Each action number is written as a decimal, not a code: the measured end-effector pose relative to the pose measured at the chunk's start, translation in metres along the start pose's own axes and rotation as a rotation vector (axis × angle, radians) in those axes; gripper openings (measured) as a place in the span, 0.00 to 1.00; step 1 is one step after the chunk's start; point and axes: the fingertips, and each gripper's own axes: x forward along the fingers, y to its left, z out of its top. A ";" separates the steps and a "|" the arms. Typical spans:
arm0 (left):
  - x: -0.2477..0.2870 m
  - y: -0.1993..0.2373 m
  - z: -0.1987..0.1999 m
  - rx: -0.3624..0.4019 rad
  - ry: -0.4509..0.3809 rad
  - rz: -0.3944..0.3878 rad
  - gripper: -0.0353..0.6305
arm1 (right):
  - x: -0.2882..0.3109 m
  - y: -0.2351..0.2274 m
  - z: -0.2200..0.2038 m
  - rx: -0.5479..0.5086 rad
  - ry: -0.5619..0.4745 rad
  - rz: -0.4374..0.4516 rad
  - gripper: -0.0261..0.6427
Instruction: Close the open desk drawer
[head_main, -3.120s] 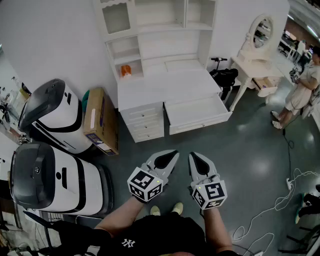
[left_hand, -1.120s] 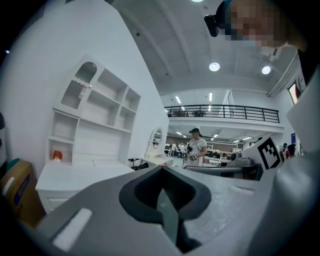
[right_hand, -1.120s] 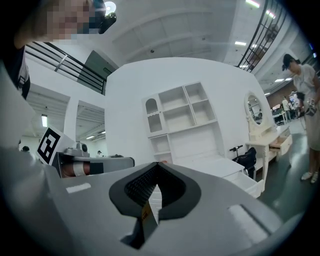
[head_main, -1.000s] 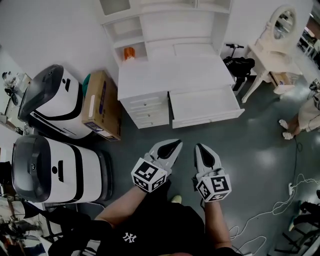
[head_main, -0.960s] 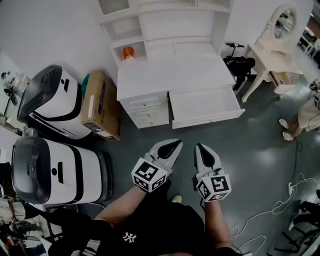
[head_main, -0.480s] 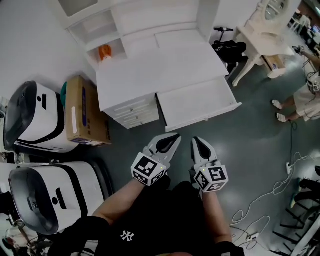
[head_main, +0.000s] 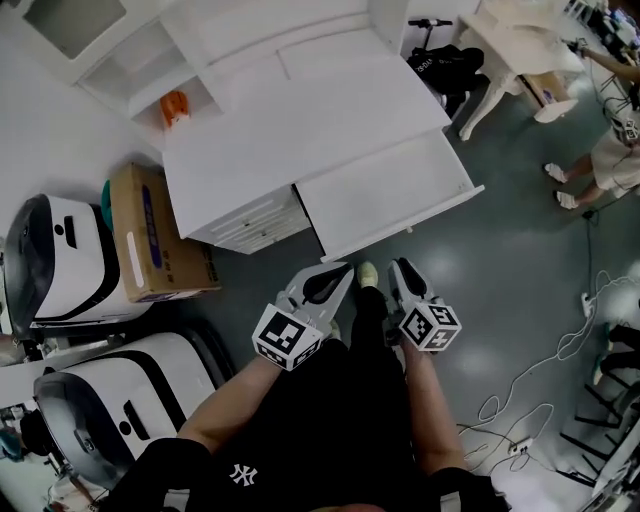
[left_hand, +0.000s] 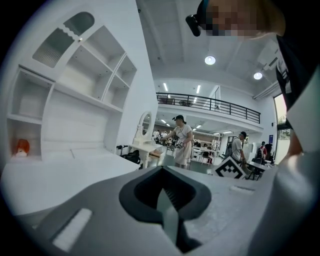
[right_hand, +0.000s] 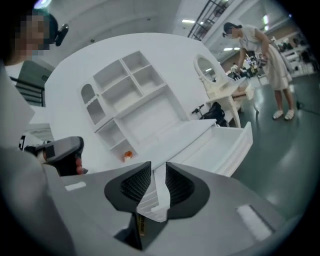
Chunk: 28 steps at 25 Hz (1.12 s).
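Observation:
In the head view a white desk (head_main: 290, 120) has its wide drawer (head_main: 385, 190) pulled out towards me, and it looks bare inside. The drawer front (head_main: 400, 222) runs at a slant just ahead of both grippers. My left gripper (head_main: 340, 268) points at the front's left end, a little short of it, jaws together on nothing. My right gripper (head_main: 399, 264) sits beside it, below the front's middle, jaws all but together and holding nothing. The right gripper view looks past the right gripper (right_hand: 157, 167) at the open drawer (right_hand: 230, 145). The left gripper (left_hand: 161, 190) faces the desk's shelves.
A stack of small drawers (head_main: 250, 215) sits left of the open one. A cardboard box (head_main: 150, 240) and two white machines (head_main: 50, 255) stand at the left. A vanity table (head_main: 510, 30), a person (head_main: 620, 150) and floor cables (head_main: 540, 400) are at the right.
I have moved closer to the desk. Both grippers, far back from the drawer before, now sit just short of its front. The drawer stands as far out as before.

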 end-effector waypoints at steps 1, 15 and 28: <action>0.005 0.005 0.000 0.003 0.005 0.003 0.05 | 0.009 -0.014 -0.002 0.056 0.001 0.004 0.20; 0.059 0.080 -0.002 -0.007 0.135 0.103 0.05 | 0.116 -0.179 -0.041 0.657 0.014 -0.026 0.36; 0.070 0.123 -0.006 -0.048 0.185 0.197 0.05 | 0.149 -0.199 -0.045 0.776 0.076 0.051 0.38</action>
